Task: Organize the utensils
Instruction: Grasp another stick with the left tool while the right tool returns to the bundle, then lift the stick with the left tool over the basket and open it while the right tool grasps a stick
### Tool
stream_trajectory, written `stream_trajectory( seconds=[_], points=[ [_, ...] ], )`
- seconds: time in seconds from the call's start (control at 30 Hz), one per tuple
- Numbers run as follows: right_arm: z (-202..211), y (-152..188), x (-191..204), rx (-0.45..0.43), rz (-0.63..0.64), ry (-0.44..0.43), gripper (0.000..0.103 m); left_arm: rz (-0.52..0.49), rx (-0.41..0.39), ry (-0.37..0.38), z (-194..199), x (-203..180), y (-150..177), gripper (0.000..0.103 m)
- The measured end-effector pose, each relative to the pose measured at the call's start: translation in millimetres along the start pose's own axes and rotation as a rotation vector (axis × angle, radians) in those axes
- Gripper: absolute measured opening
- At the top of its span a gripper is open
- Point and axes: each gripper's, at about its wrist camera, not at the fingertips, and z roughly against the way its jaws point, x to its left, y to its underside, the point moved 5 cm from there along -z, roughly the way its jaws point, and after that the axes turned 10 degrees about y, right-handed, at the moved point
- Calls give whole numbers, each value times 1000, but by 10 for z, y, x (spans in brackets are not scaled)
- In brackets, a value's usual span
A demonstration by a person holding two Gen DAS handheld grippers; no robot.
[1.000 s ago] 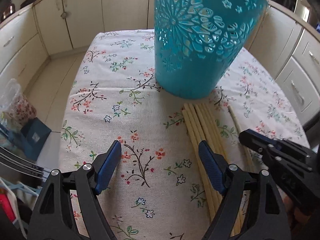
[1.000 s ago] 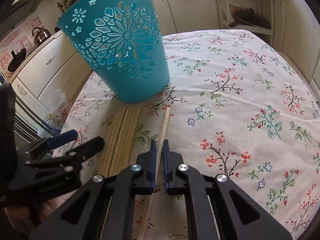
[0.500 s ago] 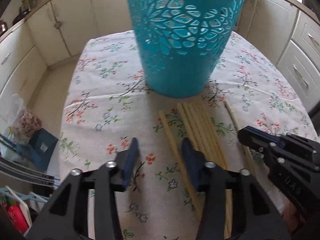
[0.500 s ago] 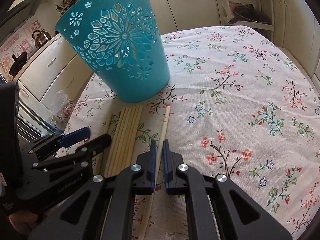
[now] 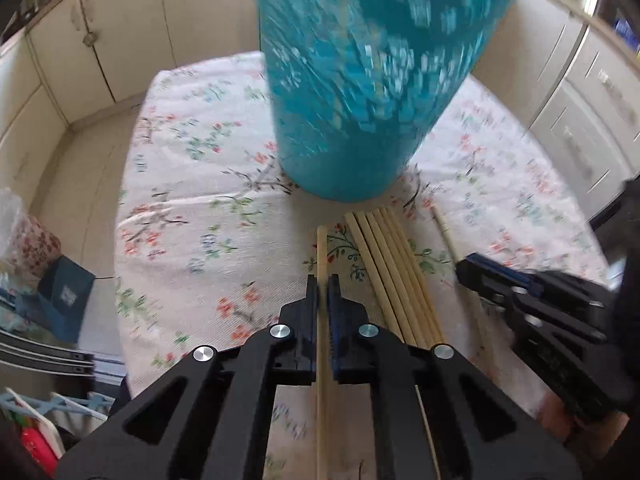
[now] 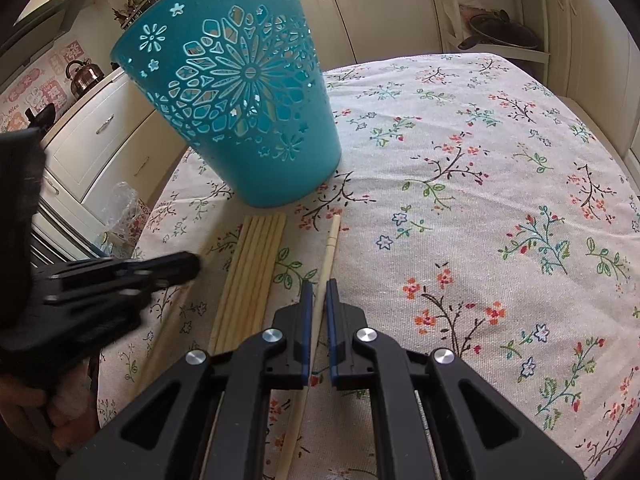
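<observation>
My left gripper (image 5: pixel 322 289) has just been closing, and its jaws are now clamped on one chopstick (image 5: pixel 321 248) that runs straight out between the pads toward the teal basket (image 5: pixel 360 80). My right gripper (image 6: pixel 319 294) is likewise clamped on a second chopstick (image 6: pixel 329 248), its tip pointing at the same basket. Between the two held sticks, a bundle of chopsticks (image 6: pixel 252 272) lies side by side on the flowered tablecloth (image 6: pixel 480 184), ends just short of the basket's base.

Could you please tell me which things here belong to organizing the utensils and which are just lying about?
Job:
- chopstick in left tool
- chopstick in right tool
- chopstick bundle
- teal basket

Lying about:
- kettle
- pan
- plastic bag
</observation>
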Motion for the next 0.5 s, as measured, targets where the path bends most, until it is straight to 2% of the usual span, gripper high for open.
stream_trajectory(
  seconds=[0.13,0.23,0.33,0.37,0.47,0.5],
  points=[
    [-1,-3,4,-1,1,3,7,48,-116,114,597,68,-46,5],
    [-4,-5,3,-2,2,4,7,48,-251,185,1095,35,-317,5],
    [-6,-5,-2,-3,4,5,7,15,-436,233,1575,-118,-716,5],
    [-7,-4,-1,-5,4,5,7,1,-523,243,1732,-197,-883,5],
    [-14,-6,-4,-9,3,3,7,-14,-706,249,1947,-380,-1238,5],
    [-18,-9,-7,-11,2,2,7,-14,-743,242,1957,-415,-1325,5]
  ],
)
